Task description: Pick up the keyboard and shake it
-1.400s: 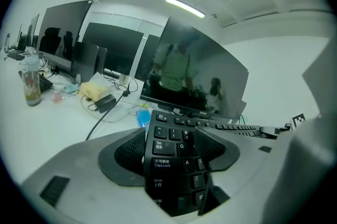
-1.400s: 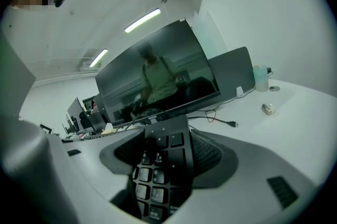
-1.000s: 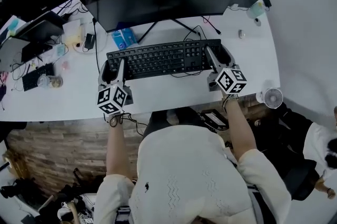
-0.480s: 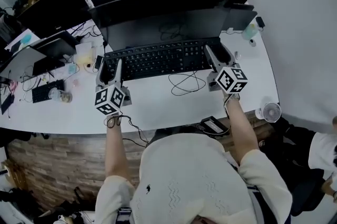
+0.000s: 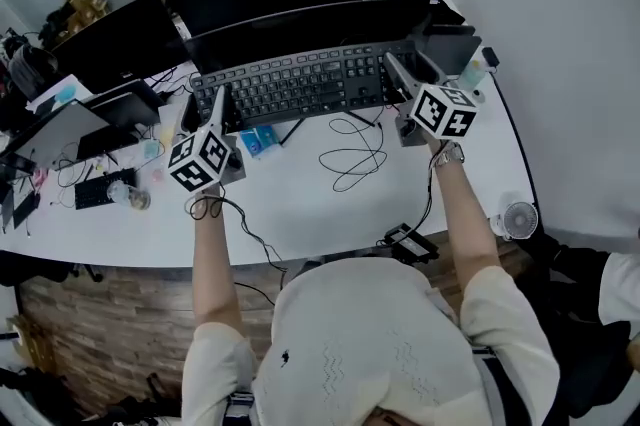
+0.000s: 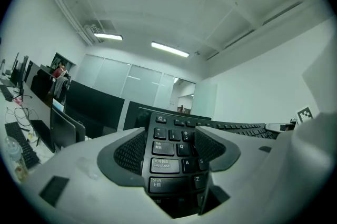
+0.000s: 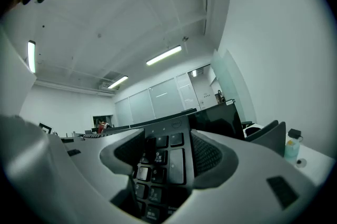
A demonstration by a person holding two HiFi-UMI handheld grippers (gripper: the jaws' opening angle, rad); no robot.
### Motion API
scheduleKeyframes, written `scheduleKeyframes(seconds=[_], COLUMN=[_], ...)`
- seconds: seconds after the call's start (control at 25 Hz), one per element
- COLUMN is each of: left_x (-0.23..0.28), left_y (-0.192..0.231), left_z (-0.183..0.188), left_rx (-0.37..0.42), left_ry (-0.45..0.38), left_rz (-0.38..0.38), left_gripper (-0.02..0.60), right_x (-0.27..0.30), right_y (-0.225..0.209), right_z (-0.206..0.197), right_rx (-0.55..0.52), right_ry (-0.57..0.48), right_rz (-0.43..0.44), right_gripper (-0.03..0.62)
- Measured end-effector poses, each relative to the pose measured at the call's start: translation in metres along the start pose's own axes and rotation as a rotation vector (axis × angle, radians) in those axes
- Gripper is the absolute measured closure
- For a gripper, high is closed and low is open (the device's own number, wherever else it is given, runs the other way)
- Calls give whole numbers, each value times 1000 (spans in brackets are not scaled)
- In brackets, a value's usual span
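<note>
Keyboard [image 5: 300, 86] held above desk [image 5: 300, 209], left tongs [image 5: 214, 106] clamping one end, right tongs [image 5: 394, 76] the other

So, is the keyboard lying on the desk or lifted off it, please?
Lifted: the left tongs and right tongs clamp the keyboard by its ends, and its cable hangs to the desk.

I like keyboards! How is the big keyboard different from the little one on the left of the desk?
The big keyboard is up in the air, clamped at its ends by the left gripper and right gripper; the little keyboard lies on the desk. The big one is much longer. Both are dark.
</note>
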State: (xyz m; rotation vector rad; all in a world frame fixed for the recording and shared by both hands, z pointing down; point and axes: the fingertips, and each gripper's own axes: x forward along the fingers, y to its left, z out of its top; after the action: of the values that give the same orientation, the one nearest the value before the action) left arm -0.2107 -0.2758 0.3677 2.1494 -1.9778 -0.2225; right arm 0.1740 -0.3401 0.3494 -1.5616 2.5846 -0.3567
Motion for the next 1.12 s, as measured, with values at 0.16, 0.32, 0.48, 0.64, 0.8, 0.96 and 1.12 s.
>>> scheduleKeyframes(seconds=[0.16,0.32,0.48,0.64,0.8,0.96,1.12], left_x=[-7,-87,-70,-48,-124,-90,-89], left_y=[-15,-49,-39,-28,-52,-46,-54], left_z=[55,136,113,94,145,132,129], left_rx=[7,155,141,127,202,133,165], left_ry=[-106,-636,-510,-396,-726,-567,-600], left_rz=[-31,-125,-105,-78,-96,-102,-116], left_gripper=[302,301,301,302,299,299,301], right_x=[-7,-87,-74,-47,-110,-91,-95], right_y=[21,72,59,46,89,74,69], right_z=[59,130,105,82,131,130,125], right_rx=[-54,-218,-168,-119,-222,-203,-215], right_ry=[-122,-638,-506,-392,-685,-553,-592], right_rz=[35,168,130,95,201,154,137], right_gripper=[324,321,329,332,327,332,330])
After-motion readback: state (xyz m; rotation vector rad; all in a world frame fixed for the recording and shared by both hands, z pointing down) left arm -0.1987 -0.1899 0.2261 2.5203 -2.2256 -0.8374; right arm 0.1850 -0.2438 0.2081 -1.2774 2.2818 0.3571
